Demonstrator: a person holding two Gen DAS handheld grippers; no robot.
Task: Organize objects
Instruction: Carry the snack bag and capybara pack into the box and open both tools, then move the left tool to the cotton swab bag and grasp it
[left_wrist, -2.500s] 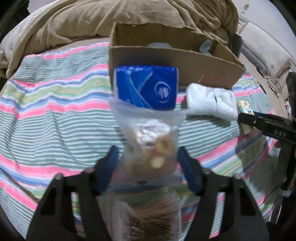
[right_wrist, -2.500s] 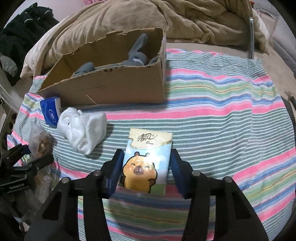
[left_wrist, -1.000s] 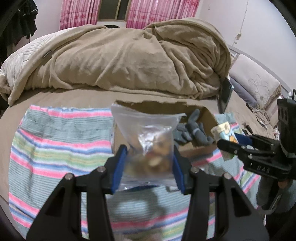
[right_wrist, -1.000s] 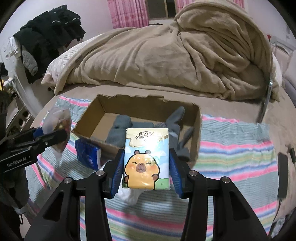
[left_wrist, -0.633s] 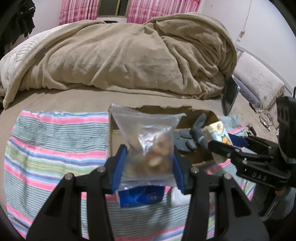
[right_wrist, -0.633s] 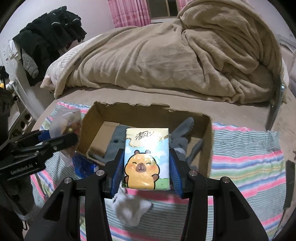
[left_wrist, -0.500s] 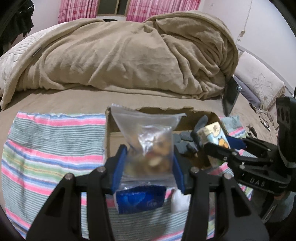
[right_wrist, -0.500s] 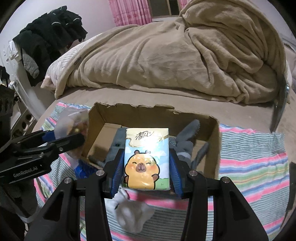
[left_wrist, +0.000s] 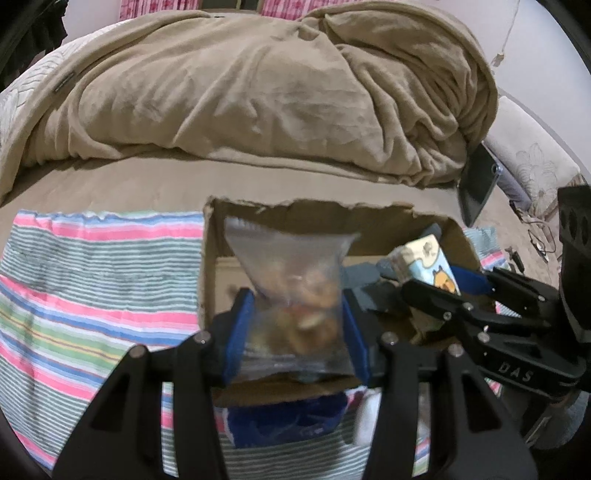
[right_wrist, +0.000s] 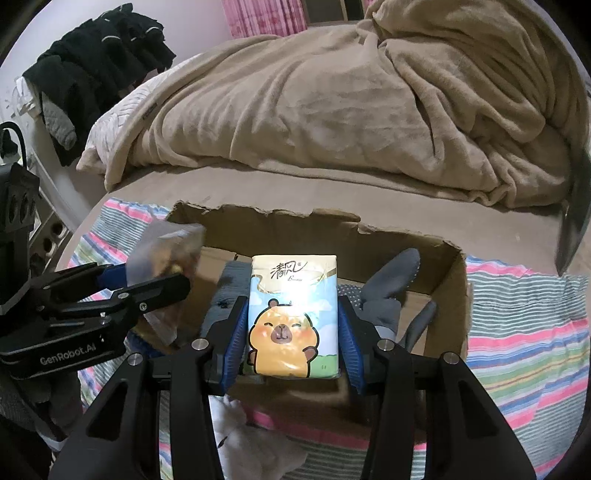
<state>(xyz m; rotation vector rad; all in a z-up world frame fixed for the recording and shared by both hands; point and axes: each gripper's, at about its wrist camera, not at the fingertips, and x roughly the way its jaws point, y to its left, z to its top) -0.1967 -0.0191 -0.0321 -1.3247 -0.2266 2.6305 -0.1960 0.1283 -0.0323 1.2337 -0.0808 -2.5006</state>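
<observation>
My left gripper (left_wrist: 293, 325) is shut on a clear zip bag of snacks (left_wrist: 291, 288), held above the left end of an open cardboard box (left_wrist: 208, 266). My right gripper (right_wrist: 291, 325) is shut on a tissue pack with a cartoon capybara (right_wrist: 291, 314), held over the middle of the same box (right_wrist: 448, 295). Grey gloves (right_wrist: 388, 291) lie inside the box. In the right wrist view the left gripper (right_wrist: 110, 291) shows at the left with the bag (right_wrist: 166, 251). In the left wrist view the right gripper (left_wrist: 461, 291) shows at the right with the tissue pack (left_wrist: 424, 262).
The box stands on a striped cloth (left_wrist: 92, 280) spread over a bed. A blue tissue pack (left_wrist: 288, 421) and a white cloth (right_wrist: 255, 443) lie on the stripes in front of the box. A tan blanket (left_wrist: 258, 96) is heaped behind. Dark clothes (right_wrist: 99, 55) hang at far left.
Both grippers have moved forward and down over the box with their loads still held. The box now fills more of each view, and the two grippers stand closer together.
</observation>
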